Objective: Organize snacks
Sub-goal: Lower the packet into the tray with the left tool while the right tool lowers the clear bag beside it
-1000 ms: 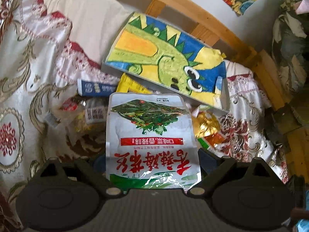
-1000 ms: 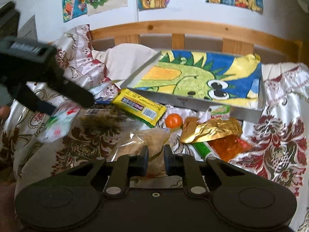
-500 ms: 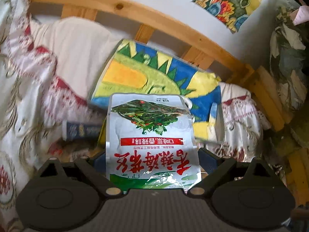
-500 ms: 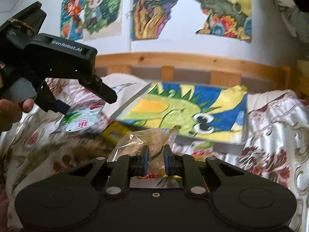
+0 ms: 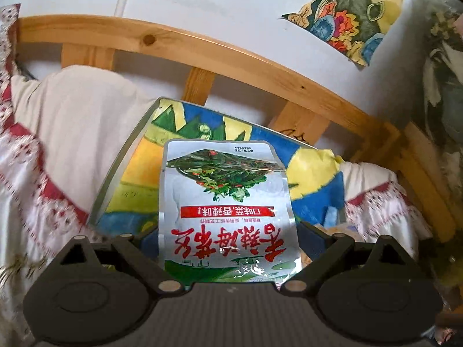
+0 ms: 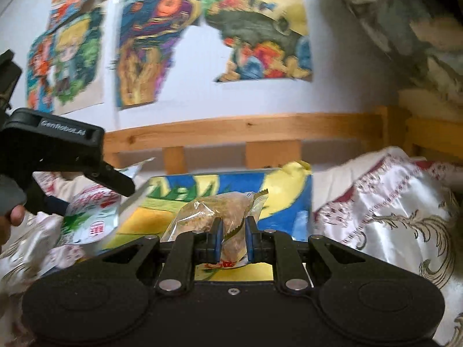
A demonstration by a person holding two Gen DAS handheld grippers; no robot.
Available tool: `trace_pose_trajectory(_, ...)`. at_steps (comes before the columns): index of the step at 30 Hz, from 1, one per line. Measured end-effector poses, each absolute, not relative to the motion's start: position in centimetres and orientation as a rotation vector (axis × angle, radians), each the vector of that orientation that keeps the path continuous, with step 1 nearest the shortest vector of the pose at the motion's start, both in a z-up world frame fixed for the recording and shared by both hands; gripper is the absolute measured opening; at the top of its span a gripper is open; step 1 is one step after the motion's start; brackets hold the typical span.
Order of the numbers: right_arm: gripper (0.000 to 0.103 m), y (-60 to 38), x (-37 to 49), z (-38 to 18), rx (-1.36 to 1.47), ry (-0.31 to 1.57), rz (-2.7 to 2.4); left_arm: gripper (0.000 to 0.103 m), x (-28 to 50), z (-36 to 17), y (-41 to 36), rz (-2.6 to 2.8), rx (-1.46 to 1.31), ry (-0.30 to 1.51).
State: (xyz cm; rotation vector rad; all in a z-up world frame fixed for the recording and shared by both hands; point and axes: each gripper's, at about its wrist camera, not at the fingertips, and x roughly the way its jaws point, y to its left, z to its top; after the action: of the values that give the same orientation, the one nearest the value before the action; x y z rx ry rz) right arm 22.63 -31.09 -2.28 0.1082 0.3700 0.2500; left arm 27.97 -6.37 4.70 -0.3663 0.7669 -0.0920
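Two snacks in the air at once: your left hand-held gripper is clamped on the silver foil seaweed pouch, your right hand-held gripper on the clear-wrapped brown bun, both over the dinosaur-painted tray, probably for dropping in. Half a second ago both sat lower, with less wall in view.

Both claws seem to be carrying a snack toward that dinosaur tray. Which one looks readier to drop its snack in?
Probably the right claw: its clear-wrapped bun hangs directly over the tray. The left claw holds its seaweed packet nearer the tray's left edge.
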Motion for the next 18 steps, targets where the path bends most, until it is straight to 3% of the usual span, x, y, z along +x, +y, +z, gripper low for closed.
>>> trace_pose_trajectory(18, 0.018, -32.8, 27.4, -7.0, 0.133, 0.472, 0.189, 0.096, 34.8, -1.5, -11.0, -0.079, -0.296, 0.787)
